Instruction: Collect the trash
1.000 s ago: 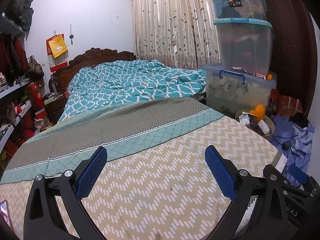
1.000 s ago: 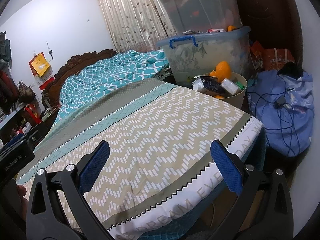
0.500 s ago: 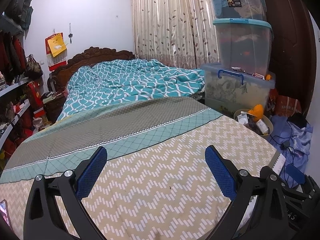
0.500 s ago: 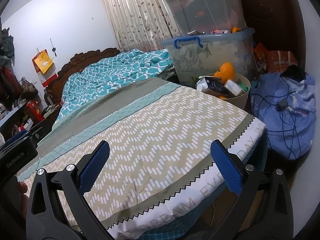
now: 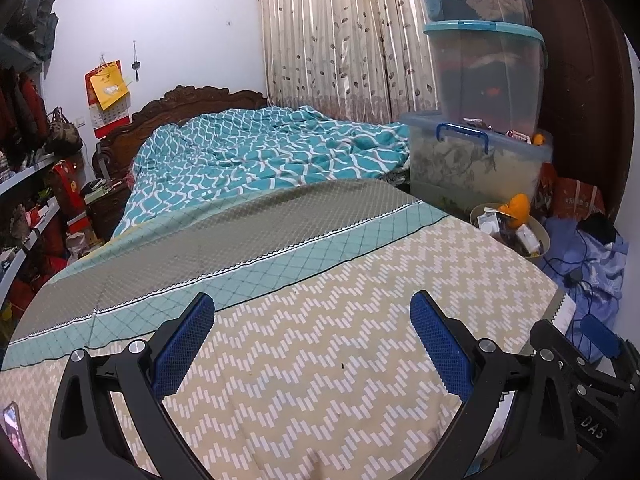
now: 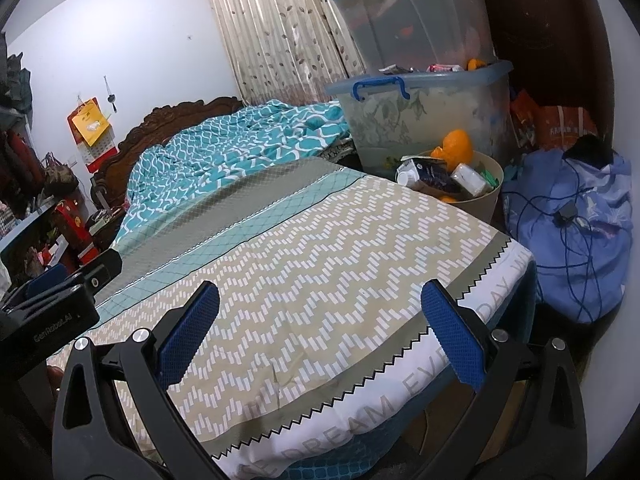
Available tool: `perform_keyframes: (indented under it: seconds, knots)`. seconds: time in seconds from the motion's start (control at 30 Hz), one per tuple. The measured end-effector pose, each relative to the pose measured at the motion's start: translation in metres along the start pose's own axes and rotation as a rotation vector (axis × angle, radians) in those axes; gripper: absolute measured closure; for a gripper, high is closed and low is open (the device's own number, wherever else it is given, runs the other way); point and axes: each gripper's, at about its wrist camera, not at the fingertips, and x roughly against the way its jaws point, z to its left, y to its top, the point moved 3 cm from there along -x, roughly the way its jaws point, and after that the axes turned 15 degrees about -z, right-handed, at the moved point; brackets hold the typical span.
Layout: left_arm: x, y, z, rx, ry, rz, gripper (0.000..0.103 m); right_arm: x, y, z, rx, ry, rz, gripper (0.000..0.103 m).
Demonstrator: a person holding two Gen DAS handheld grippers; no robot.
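A beige waste bin [image 6: 482,196] stands on the floor at the bed's far right corner, full of trash: an orange peel [image 6: 456,146], a dark carton [image 6: 430,172] and a white packet [image 6: 472,180]. The same bin [image 5: 542,232] shows at the right in the left wrist view. My left gripper [image 5: 312,340] hovers open over the zigzag bedspread [image 5: 320,360], with nothing between its blue pads. My right gripper [image 6: 320,328] is open too, above the bed's foot corner, also holding nothing. The bin lies well ahead and to the right of both.
Stacked clear storage boxes [image 5: 480,80] rise behind the bin. A blue bundle with cables [image 6: 572,232] sits on the floor right of the bed. A teal quilt [image 5: 260,156] covers the head end; shelves [image 5: 28,200] line the left wall.
Both views have drifted slightly; the right wrist view has swung a little so the bin sits closer to centre. Both grippers remain open and hold nothing.
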Motion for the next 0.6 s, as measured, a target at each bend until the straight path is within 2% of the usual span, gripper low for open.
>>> perform_keyframes:
  seconds: [0.23, 0.6]
  knots:
    - [-0.0050, -0.0015, -0.0016, -0.001, 0.002, 0.022, 0.009, -0.0001, -0.0008, -0.0004, -0.003, 0.000, 0.006, 0.003]
    - [-0.0037, -0.0033, -0.0035, -0.031, 0.019, 0.005, 0.008, -0.0012, -0.0007, -0.0001, -0.001, 0.004, 0.001, 0.003]
